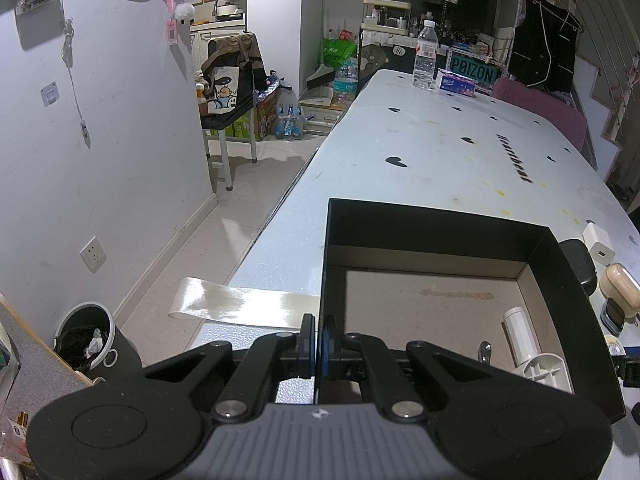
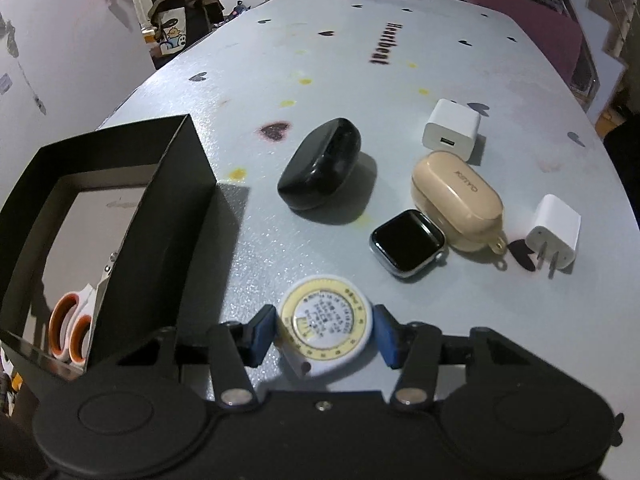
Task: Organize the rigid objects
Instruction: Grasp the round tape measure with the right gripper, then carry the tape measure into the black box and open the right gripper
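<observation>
Covering the desk (image 2: 320,80): pale sheet with black hearts, cluttered room beyond its far edge. Left gripper (image 1: 316,344) pinches the near-left wall of the black box (image 1: 440,224), which sits at the desk's left edge. Right gripper (image 2: 324,334) straddles the round tape measure (image 2: 324,322) lying flat near the front edge, dial up; pad contact unclear. Scissors (image 2: 72,332) in the box, blades hidden behind its wall
</observation>
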Action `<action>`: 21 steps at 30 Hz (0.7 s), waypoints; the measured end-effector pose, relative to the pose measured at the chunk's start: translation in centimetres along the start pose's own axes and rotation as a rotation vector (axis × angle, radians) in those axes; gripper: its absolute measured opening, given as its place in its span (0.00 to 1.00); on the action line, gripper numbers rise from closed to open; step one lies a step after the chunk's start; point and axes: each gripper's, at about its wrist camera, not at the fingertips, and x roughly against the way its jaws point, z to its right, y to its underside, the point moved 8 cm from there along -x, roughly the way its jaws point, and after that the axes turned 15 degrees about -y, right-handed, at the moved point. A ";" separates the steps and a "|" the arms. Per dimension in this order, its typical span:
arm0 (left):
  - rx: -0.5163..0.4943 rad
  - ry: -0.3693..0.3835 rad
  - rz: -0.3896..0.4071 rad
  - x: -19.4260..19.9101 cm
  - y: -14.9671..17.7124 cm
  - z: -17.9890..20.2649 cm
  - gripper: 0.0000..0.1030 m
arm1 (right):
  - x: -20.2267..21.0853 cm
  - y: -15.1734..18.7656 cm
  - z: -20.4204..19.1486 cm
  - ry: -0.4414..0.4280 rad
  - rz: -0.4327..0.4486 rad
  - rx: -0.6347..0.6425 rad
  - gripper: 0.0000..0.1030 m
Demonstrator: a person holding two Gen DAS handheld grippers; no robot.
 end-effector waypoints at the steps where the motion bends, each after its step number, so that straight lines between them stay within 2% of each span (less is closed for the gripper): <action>1: 0.000 0.000 0.000 0.0 0.0 0.0 0.03 | 0.1 0.0 0.0 0.000 0.004 0.001 0.52; 4: 0.001 0.001 0.000 0.0 0.0 0.0 0.03 | 1.3 -0.4 -0.3 0.002 0.050 0.009 0.51; 7: 0.001 0.000 0.000 0.0 0.0 0.0 0.03 | 3.5 -1.1 -1.1 -0.020 0.133 0.028 0.51; 12: 0.000 0.000 0.000 0.0 0.0 0.0 0.03 | 6.3 -3.1 -4.1 -0.113 0.212 0.057 0.51; 16: 0.001 0.000 0.000 0.0 0.0 0.1 0.03 | 6.2 -4.9 -7.9 -0.183 0.214 0.105 0.51; 21: 0.000 0.000 0.001 0.0 0.0 0.1 0.03 | 3.3 -6.8 -12.3 -0.239 0.162 0.148 0.51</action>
